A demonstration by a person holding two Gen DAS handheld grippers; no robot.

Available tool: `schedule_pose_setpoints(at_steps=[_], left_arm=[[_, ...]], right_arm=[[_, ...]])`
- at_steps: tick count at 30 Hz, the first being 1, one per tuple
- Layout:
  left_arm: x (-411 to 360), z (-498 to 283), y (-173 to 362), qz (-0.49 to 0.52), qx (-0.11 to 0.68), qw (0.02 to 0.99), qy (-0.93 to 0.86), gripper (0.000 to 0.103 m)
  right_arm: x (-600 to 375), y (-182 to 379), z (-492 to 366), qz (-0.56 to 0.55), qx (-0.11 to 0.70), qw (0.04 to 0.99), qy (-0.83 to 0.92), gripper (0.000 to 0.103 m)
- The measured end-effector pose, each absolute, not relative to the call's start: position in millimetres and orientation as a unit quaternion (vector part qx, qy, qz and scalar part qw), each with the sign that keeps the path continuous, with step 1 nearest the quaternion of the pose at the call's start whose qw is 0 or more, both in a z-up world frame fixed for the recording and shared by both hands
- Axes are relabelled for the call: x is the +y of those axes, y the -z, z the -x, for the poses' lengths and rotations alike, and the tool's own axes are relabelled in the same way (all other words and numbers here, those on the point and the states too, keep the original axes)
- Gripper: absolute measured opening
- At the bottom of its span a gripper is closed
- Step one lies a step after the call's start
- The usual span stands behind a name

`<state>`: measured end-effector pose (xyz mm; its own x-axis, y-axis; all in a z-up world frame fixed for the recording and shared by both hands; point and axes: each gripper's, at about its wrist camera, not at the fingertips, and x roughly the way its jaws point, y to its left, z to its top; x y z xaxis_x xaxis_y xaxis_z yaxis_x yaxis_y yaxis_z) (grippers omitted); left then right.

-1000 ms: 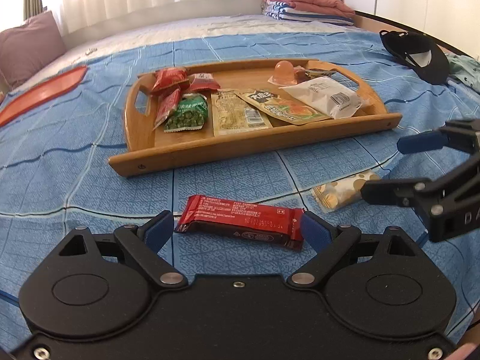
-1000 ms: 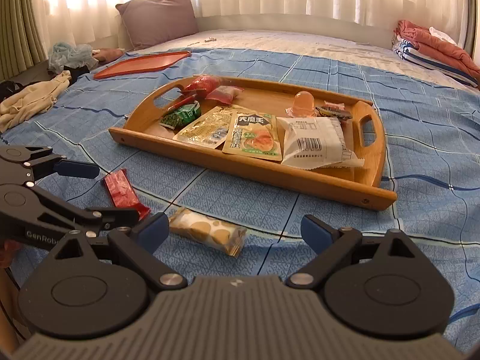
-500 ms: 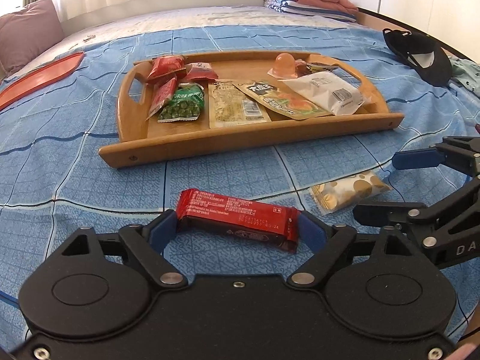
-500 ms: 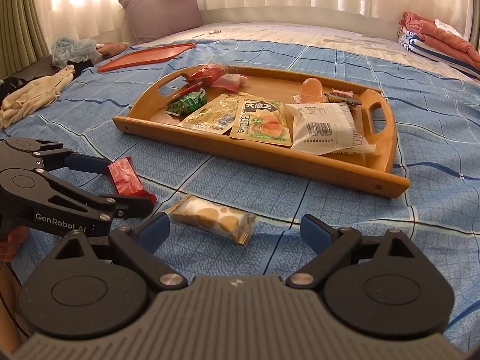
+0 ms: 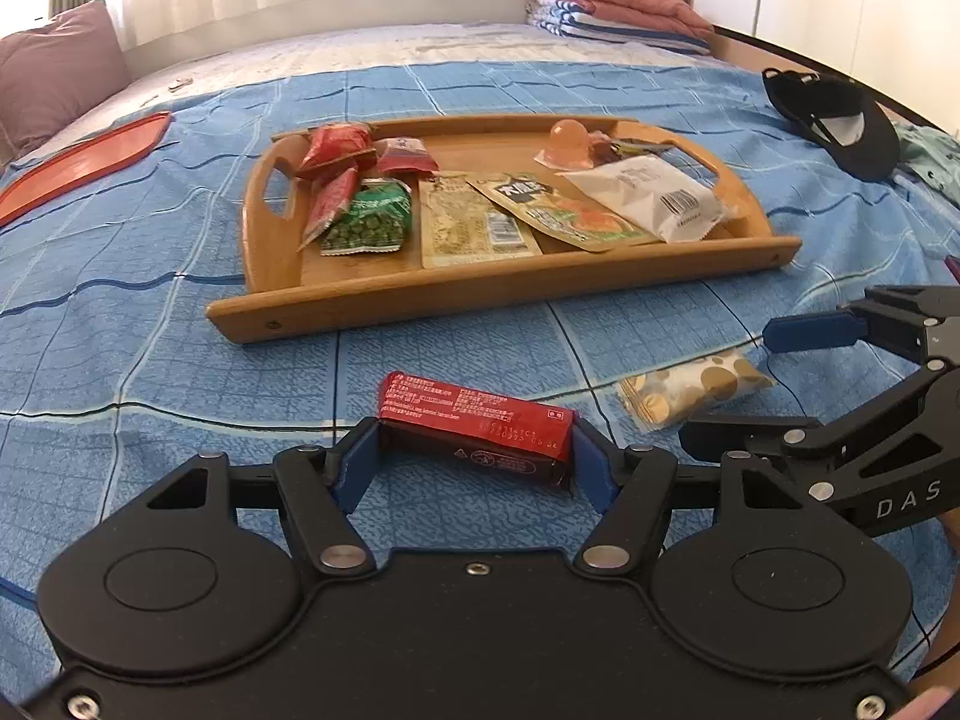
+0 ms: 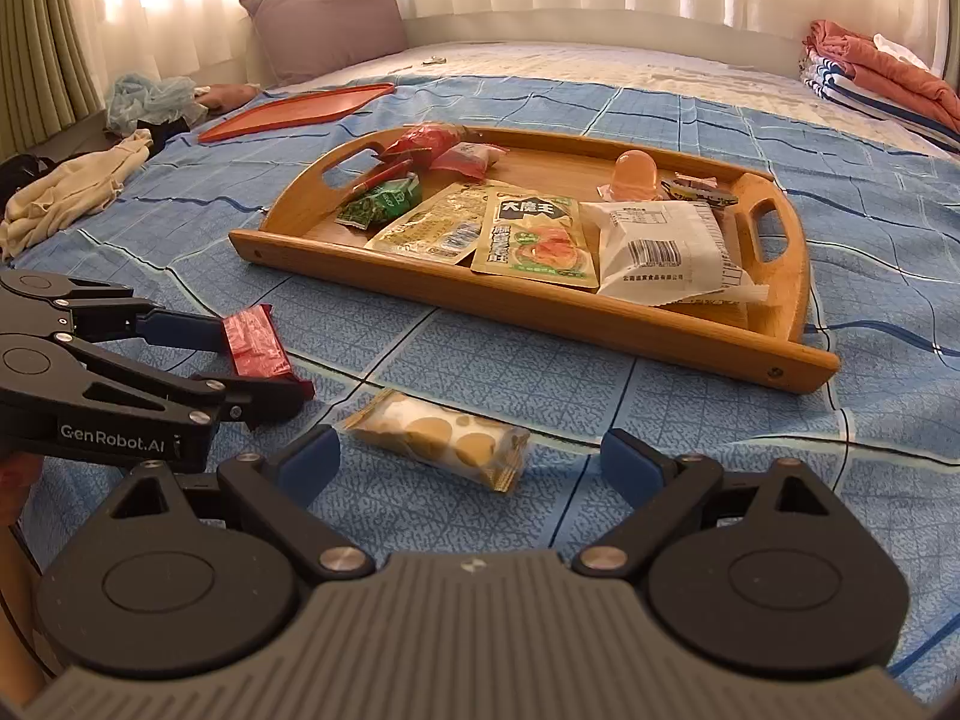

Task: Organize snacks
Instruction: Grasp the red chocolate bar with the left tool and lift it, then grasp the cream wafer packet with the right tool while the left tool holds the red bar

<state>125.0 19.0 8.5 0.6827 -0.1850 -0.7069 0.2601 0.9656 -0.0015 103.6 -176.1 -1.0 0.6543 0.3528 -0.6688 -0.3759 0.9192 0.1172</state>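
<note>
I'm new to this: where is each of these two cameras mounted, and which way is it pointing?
Left wrist view: sits on the left tool, looking along its fingers at the red snack bar between them; the right tool shows at right.
Right wrist view: sits on the right tool, facing the cookie packet; the left tool shows at left.
Shared: wooden tray, both loose snacks, blue bedspread.

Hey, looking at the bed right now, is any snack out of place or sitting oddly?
Two snacks lie on the blue bedspread, outside the wooden tray: the red bar, with the left gripper closed on its ends, and the dotted yellow packet in front of the open right gripper. In the tray, the white packet overhangs the front rim.
</note>
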Motion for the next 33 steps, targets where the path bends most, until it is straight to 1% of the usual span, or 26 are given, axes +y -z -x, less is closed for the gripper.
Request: schedule_pose_setpoints(at_steps=[10,12,19,25,33], left_arm=[[30,-119,-17,-0.023,0.368,0.926,0.084,0.065],[32,-116,-18,-0.029,0.360,0.929,0.081,0.065],[40,-111,-24,-0.024,0.353,0.932,0.077,0.065],[43,-109,-24,-0.021,0.354,0.932,0.074,0.065],[41,-109,-23,-0.023,0.356,0.932,0.070,0.065]], right_arm=[[-164,0,-105,0.010,0.362,0.909,-0.207,0.097],[-162,0,-104,0.012,0.361,0.909,-0.207,0.095],[-152,-2,-102,0.013,0.358,0.910,-0.210,0.093],[-151,-1,-103,-0.005,0.362,0.914,-0.185,0.087],[-145,1,-103,0.004,0.366,0.915,-0.172,0.088]])
